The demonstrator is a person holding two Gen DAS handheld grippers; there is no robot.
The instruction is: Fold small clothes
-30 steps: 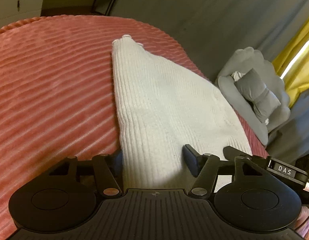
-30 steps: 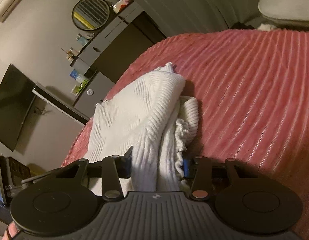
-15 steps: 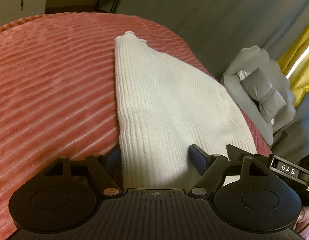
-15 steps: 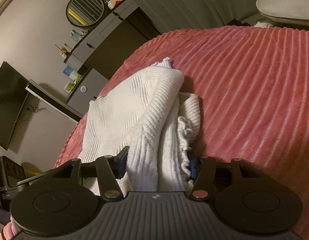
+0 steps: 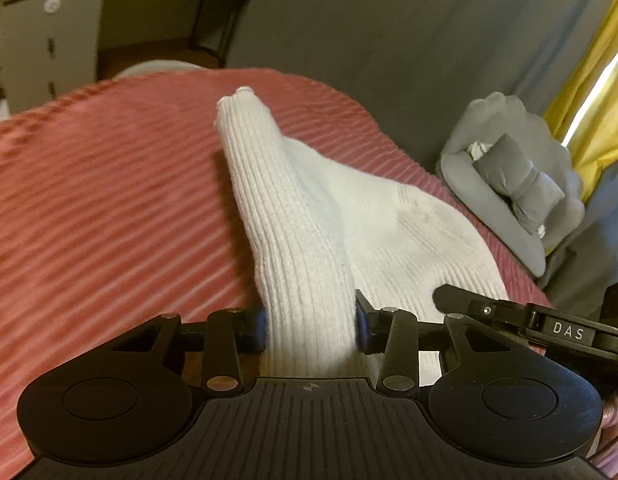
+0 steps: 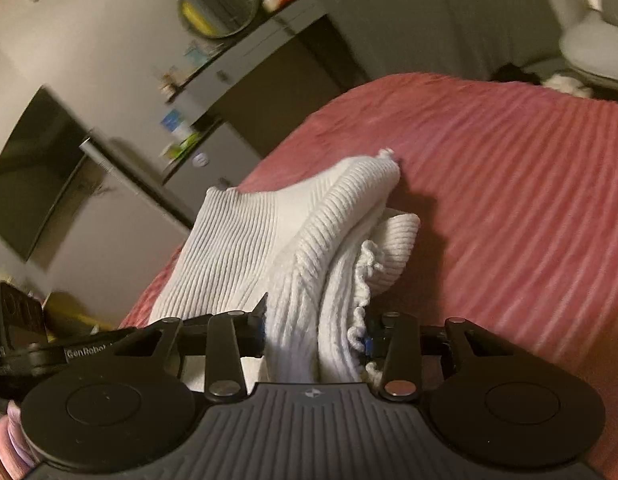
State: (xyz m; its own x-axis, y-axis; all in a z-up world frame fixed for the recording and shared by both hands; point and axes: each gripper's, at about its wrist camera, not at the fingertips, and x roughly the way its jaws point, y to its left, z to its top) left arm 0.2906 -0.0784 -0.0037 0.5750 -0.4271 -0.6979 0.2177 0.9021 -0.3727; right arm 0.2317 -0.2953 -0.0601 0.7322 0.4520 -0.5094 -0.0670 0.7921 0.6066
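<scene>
A white ribbed knit garment [image 5: 309, 220] lies on a pink ribbed bedspread [image 5: 101, 200]. My left gripper [image 5: 309, 322] is shut on its near edge and lifts it into a raised ridge that runs away from me. My right gripper [image 6: 315, 334] is shut on the bunched near end of the same garment [image 6: 309, 248], where a frilled hem [image 6: 365, 276] hangs beside the right finger. The right gripper's tip [image 5: 509, 312] shows at the right of the left wrist view, close beside the left one.
A grey cushioned chair [image 5: 517, 184] and a yellow curtain [image 5: 597, 80] stand past the bed's right edge. Cabinets, a round mirror [image 6: 221, 4] and a dark screen [image 6: 33, 168] line the far wall. The bedspread [image 6: 509, 184] stretches right of the garment.
My left gripper has closed on the garment's edge and raised it, so the flat cloth now stands in a ridge. The right gripper has lifted its bunched end too; both views tilted up.
</scene>
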